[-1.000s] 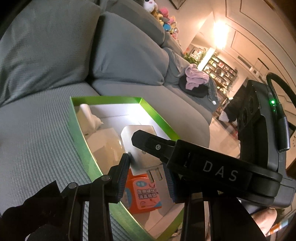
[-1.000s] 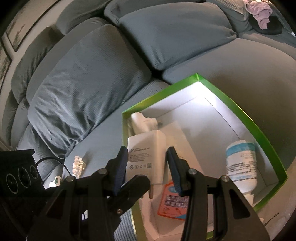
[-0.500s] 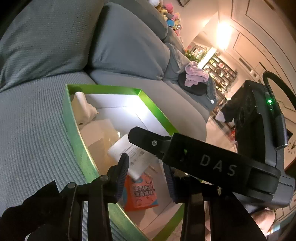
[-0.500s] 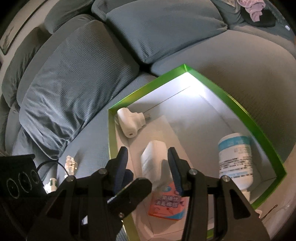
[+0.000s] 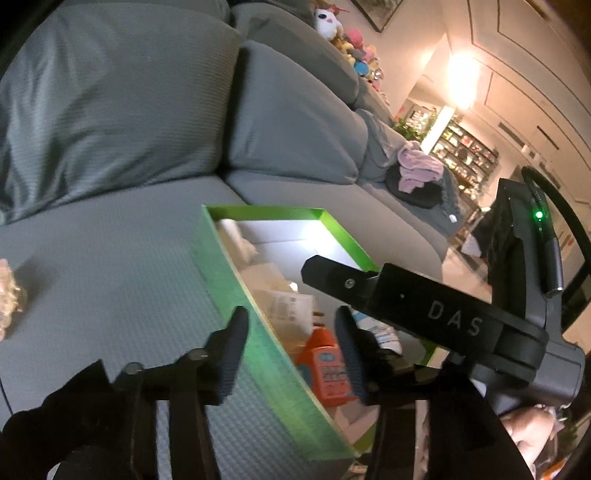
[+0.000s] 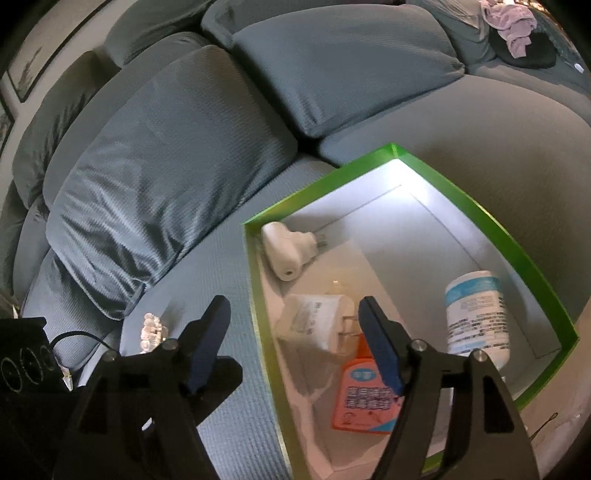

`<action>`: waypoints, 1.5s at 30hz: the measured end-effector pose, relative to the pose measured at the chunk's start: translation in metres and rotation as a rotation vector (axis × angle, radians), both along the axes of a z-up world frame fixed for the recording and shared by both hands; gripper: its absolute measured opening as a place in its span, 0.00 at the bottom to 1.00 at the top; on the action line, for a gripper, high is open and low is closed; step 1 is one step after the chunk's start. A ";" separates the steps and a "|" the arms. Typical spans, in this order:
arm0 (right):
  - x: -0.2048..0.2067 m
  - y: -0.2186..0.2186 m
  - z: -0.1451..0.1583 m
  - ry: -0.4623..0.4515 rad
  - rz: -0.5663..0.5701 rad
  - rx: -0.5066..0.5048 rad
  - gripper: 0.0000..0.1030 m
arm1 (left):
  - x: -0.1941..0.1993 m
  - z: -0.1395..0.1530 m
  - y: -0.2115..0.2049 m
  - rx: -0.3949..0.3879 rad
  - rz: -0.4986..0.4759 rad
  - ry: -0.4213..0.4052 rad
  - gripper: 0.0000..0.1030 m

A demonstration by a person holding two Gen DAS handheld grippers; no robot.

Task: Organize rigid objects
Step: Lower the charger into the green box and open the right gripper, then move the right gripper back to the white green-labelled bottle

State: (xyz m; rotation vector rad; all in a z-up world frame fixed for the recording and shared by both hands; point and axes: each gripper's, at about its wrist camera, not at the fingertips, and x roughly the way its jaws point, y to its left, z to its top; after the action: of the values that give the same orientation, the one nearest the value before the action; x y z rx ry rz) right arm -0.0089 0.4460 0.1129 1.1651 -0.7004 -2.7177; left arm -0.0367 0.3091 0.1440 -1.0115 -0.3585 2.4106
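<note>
A green box [image 6: 487, 218] [image 5: 218, 273] with a white inside sits on the grey sofa seat. In it lie a white charger [image 6: 314, 321] [image 5: 288, 306], a white plug adapter [image 6: 286, 251], an orange bottle [image 6: 365, 391] [image 5: 325, 369] and a white tub with a blue label [image 6: 476, 314]. My right gripper [image 6: 293, 343] is open and empty, above the box's left wall with the charger below it. My left gripper [image 5: 291, 350] is open and empty, straddling the box's near wall. The right gripper's black body [image 5: 424, 310] crosses the left wrist view.
A clear beaded trinket [image 6: 151, 328] [image 5: 9, 295] lies on the seat left of the box. Grey back cushions [image 6: 155, 166] rise behind. A black device with a cable [image 6: 26, 358] is at the left edge. A purple cloth [image 6: 513, 26] lies far right on the sofa.
The right gripper has opened and let go of the white charger, which now lies flat in the box. Both grippers have pulled back and to the left of the box.
</note>
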 end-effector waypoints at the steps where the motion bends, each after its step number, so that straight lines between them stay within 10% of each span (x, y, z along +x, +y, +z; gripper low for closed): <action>1: 0.000 -0.004 0.001 0.005 0.011 -0.004 0.70 | 0.002 0.001 -0.004 -0.007 0.012 0.006 0.51; 26: -0.002 -0.152 0.012 0.040 0.375 -0.014 0.73 | 0.059 -0.001 -0.226 -0.249 0.676 -0.090 0.53; 45: -0.018 -0.342 -0.001 -0.050 0.705 0.016 0.73 | 0.091 -0.047 -0.399 -0.208 0.988 -0.263 0.53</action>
State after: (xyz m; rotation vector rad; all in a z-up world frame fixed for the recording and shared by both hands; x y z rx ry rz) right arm -0.0270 0.1040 0.1117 1.1949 -0.2028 -2.1073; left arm 0.0543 -0.0900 0.0967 -1.4960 -0.8803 3.2196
